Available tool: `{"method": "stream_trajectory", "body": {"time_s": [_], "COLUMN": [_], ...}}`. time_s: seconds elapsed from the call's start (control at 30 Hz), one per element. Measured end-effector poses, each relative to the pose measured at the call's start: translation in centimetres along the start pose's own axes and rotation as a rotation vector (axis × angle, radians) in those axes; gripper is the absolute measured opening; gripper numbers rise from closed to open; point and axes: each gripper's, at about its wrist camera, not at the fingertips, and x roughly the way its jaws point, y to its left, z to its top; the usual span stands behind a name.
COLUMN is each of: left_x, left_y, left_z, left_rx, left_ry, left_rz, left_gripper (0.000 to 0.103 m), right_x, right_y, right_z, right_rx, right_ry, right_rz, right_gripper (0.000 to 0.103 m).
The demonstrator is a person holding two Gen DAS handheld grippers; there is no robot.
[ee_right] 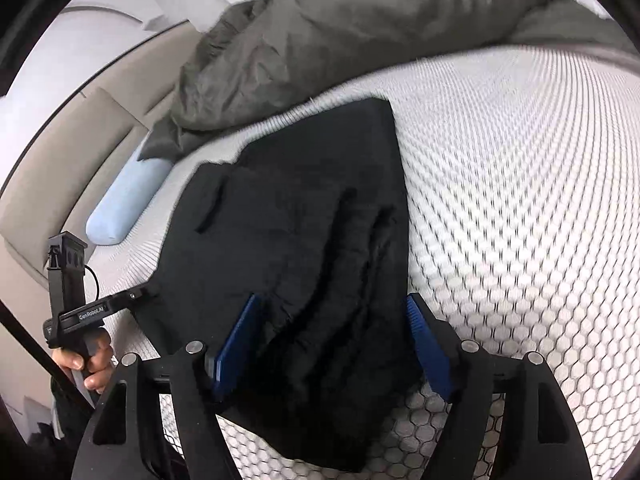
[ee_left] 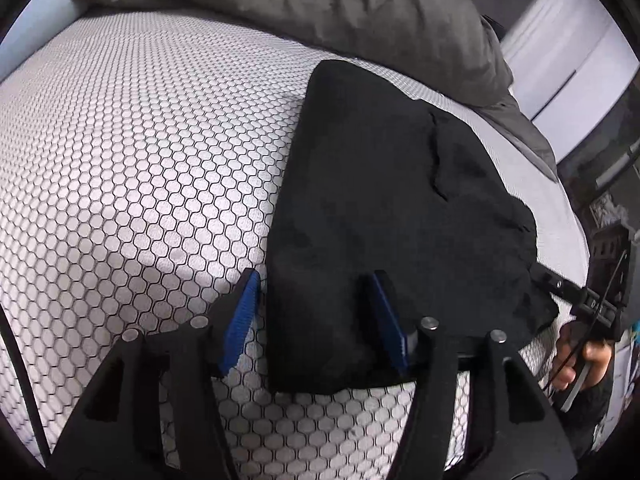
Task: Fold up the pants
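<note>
While the black pants [ee_left: 380, 208] are lying folded on the honeycomb-patterned mattress [ee_left: 140, 140] (grey duvet [ee_left: 340, 8] bunched behind), the left gripper [ee_left: 316, 312] is straddling their near edge, fingers spread; the right gripper [ee_right: 334, 340] is likewise gaping around the cloth, not pinching.

Honeycomb-patterned white mattress [ee_left: 140, 140]; rumpled grey duvet [ee_left: 340, 4], pale blue pillow [ee_right: 128, 204]

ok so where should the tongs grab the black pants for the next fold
Probably the near hem edge of the black pants, one corner per tong, coming from the near side of the hexagon-patterned mattress. The bundle lies long, away from the cameras, so lifting the near end folds it over itself.
</note>
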Motion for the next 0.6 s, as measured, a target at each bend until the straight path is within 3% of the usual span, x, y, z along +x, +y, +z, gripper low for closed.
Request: {"method": "stream_trajectory", "body": {"time_s": [0.07, 0.17, 0.37, 0.43, 0.53, 0.6], "left_x": [0.0, 0.7, 2.5, 1.8, -0.7, -2.4], "left_y": [-0.5, -1.4, -1.2, -1.2, -1.8, -2.3], "left_z": [0.3, 1.2, 3.8, 3.5, 2.0, 1.0], "left_rx": [0.004, 0.006, -0.033, -0.051, 0.008, 0.04], "left_ry": [-0.024, -0.046, -0.052, -0.052, -0.094, -0.141], "left_rz": [0.014, 0.037, 0.05, 0.053, 0.103, 0.08], "left_gripper": [0.052, 0.047, 0.047, 0.047, 0.047, 0.05], "right_x": [0.4, 0.9, 2.5, 2.3, 0.3, -2.0], "right_y": [0.0, 0.9, 1.4, 0.9, 0.5, 0.6], "right_z": [0.0, 0.6, 2.2, 2.3, 1.8, 1.0], "right_rx": [0.013, 0.0, -0.011, 0.012, 0.022, 0.026], "right_ry": [-0.004, -0.014, -0.027, -0.016, -0.055, -0.119], "right_rz": [0.026, 0.015, -0.028, -0.022, -0.017, 0.004], "right_gripper": [0.054, 0.043, 0.042, 0.056, 0.058, 0.058]}}
